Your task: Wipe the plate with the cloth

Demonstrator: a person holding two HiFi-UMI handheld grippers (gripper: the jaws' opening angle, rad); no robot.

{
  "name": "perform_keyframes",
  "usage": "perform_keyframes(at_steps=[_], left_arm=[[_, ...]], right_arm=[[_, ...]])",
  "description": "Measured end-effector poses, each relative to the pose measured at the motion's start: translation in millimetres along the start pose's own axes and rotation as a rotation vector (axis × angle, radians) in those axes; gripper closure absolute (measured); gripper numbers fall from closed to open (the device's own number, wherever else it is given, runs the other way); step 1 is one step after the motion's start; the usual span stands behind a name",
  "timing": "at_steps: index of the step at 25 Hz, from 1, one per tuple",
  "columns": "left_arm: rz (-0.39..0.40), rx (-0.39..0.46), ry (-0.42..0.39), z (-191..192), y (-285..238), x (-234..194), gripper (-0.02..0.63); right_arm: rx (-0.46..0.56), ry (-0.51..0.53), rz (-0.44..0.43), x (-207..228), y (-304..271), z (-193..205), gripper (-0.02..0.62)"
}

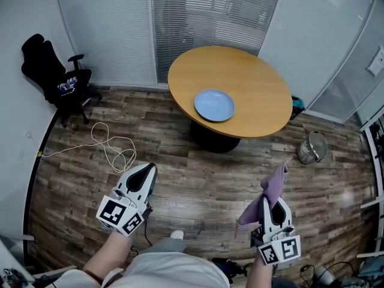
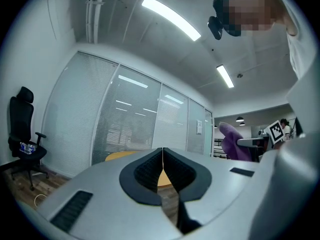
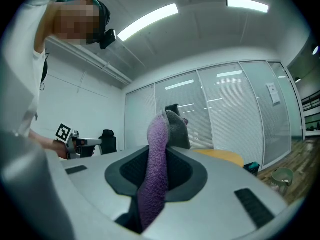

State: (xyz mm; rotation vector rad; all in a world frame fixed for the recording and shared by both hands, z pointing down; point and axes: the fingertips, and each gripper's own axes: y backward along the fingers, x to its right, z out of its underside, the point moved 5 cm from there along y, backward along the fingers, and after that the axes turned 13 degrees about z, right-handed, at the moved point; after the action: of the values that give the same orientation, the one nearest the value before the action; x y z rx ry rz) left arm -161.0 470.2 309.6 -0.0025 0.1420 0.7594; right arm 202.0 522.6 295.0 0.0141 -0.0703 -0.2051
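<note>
A light blue plate lies on the near side of a round wooden table, well ahead of both grippers. My right gripper is shut on a purple cloth, which sticks up between its jaws and hangs down on the left; in the right gripper view the cloth fills the gap between the pads. My left gripper is shut and holds nothing; its jaws meet in a thin line in the left gripper view. Both grippers point level over the floor.
A black office chair stands at the far left by the wall. A white cable loops on the wooden floor. A wire waste basket sits right of the table. Glass partitions with blinds stand behind the table.
</note>
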Motion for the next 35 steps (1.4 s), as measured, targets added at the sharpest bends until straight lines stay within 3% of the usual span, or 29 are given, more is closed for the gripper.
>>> perform_keyframes(at_steps=[8, 19, 35], left_arm=[[0.037, -0.023, 0.009, 1, -25, -35, 0.591], [0.040, -0.037, 0.026, 3, -35, -51, 0.591], [-0.047, 0.000, 0.015, 1, -57, -73, 0.591]], right_arm=[[-0.016, -0.005, 0.034, -4, -29, 6, 0.508], [-0.028, -0.024, 0.053, -2, -48, 10, 0.508], [0.007, -0.019, -0.038, 18, -108, 9, 0.508]])
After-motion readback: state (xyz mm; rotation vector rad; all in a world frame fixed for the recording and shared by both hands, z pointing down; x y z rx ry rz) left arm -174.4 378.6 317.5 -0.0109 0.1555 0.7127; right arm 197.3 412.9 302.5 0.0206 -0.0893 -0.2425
